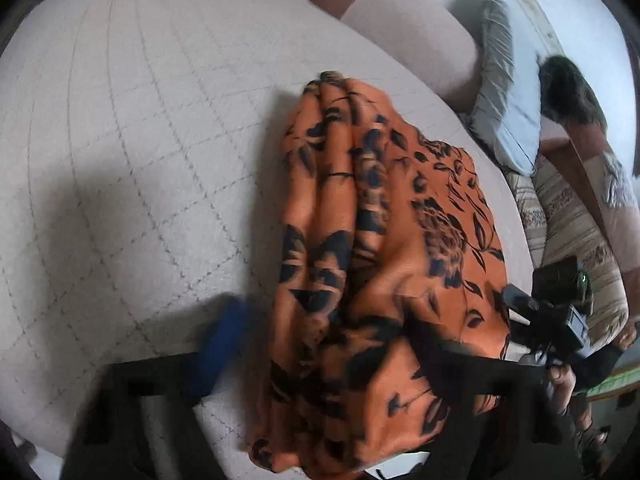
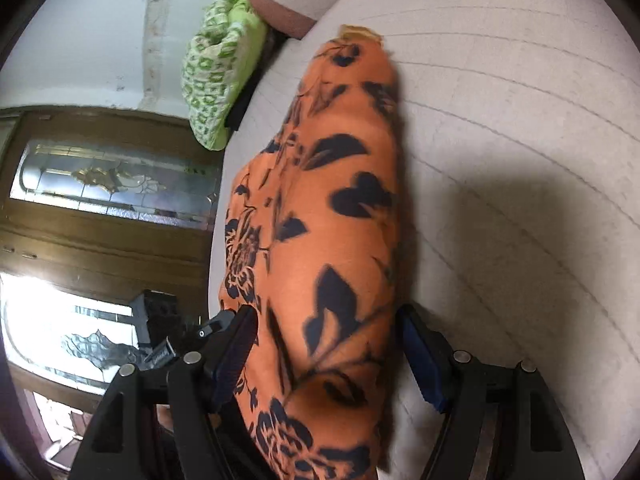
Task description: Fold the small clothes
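An orange garment with a black flower print lies bunched in long folds on a pale quilted bed cover. My left gripper stands wide around its near end, with the blue left pad beside the cloth and the right finger half under it. In the right wrist view the same garment runs between my right gripper's blue pads, which stand apart and do not pinch it. The other gripper shows at the right of the left wrist view.
A grey-blue pillow and a pink bolster lie at the bed's far side. A striped blanket lies to the right. A green patterned cloth sits at the bed edge, with a wooden glazed door beyond.
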The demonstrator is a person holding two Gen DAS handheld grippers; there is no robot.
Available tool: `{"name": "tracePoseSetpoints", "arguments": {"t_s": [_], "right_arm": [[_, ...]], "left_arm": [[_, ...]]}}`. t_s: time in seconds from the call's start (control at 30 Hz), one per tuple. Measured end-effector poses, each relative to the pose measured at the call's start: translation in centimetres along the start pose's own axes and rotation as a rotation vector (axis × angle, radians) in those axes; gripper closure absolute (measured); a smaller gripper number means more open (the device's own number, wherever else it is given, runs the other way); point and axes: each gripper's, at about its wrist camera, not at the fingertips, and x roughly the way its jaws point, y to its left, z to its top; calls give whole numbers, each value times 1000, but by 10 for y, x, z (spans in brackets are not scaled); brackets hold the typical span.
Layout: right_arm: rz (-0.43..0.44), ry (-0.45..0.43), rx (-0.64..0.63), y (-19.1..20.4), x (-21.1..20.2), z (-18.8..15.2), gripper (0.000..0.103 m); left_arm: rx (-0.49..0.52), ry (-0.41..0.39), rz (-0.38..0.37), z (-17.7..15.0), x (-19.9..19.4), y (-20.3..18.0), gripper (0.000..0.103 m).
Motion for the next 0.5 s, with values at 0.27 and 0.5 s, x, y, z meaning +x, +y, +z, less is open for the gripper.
{"name": "tracePoseSetpoints", "arguments": {"t_s": [0.27, 0.5], "right_arm": [[-99, -4, -170, 42, -5, 8, 72], [-112, -126, -358, 109, -70, 59, 72]], "left_arm": [[92, -96, 37, 11, -17, -46, 76], [207, -301, -63, 43, -64, -100, 76]]}}
